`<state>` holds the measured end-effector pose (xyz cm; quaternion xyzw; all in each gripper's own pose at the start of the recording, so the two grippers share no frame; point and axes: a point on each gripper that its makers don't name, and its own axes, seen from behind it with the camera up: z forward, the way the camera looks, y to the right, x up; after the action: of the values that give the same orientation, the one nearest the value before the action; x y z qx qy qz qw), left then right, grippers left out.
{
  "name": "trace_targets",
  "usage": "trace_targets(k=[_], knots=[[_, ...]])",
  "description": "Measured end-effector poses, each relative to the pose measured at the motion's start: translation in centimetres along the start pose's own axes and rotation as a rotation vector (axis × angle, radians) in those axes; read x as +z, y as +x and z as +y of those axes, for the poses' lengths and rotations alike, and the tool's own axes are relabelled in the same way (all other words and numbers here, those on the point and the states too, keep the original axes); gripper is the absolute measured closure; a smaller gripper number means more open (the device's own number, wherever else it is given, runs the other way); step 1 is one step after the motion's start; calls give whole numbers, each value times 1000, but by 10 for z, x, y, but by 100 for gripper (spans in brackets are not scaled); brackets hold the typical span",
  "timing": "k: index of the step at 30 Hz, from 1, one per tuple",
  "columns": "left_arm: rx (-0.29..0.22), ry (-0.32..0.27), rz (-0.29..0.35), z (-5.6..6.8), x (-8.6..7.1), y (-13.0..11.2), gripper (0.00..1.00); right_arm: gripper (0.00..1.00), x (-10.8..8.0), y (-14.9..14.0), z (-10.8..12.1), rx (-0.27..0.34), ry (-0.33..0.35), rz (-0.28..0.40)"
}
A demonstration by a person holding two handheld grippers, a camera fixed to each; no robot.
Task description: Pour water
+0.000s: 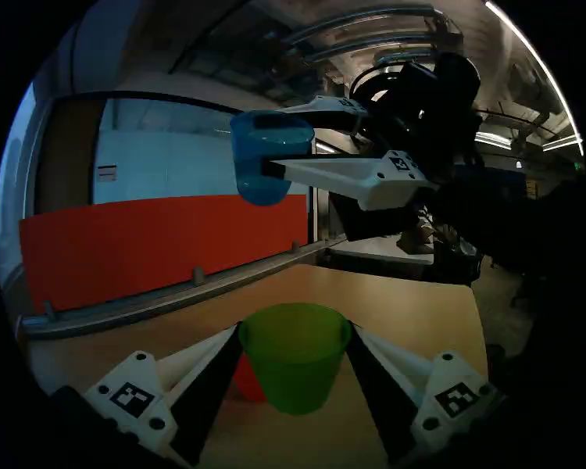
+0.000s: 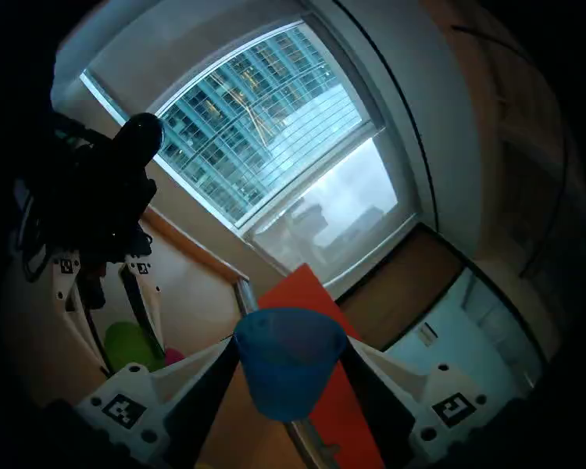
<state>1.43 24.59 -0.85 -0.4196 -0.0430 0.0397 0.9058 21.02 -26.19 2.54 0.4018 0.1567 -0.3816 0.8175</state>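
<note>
Left gripper [image 1: 294, 334] grips a green cup [image 1: 295, 367] while the right gripper [image 1: 271, 141] holds a blue cup [image 1: 255, 176] aloft.

In the left gripper view we see both left fingers pressed to the green cup's sides, the jaws parted only as wide as the cup, low over a pale wooden table [image 1: 418, 313]. We cannot tell whether the cup rests on the wood. A red cup [image 1: 248, 384] sits just behind it, to the left. Higher and farther off, the right gripper's white fingers clamp the blue cup from two sides, mouth upward, before an orange wall panel [image 1: 137, 242]. We cannot tell if either cup holds water.
</note>
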Motion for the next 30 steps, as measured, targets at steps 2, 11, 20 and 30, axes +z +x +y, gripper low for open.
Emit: trace_targets(k=[2,11,20,30], knots=[[1,0,0,0,1,0,11,8,0,1,1,-18,-3,-1],[5,-4,7,1,4,3,10,8,5,8,-3,-104,-4,-17],[10,-4,8,3,3,4,11,8,4,11,0,-173,-14,-24],[10,-5,9,3,5,4,11,8,6,9,1,-244,-14,-34]])
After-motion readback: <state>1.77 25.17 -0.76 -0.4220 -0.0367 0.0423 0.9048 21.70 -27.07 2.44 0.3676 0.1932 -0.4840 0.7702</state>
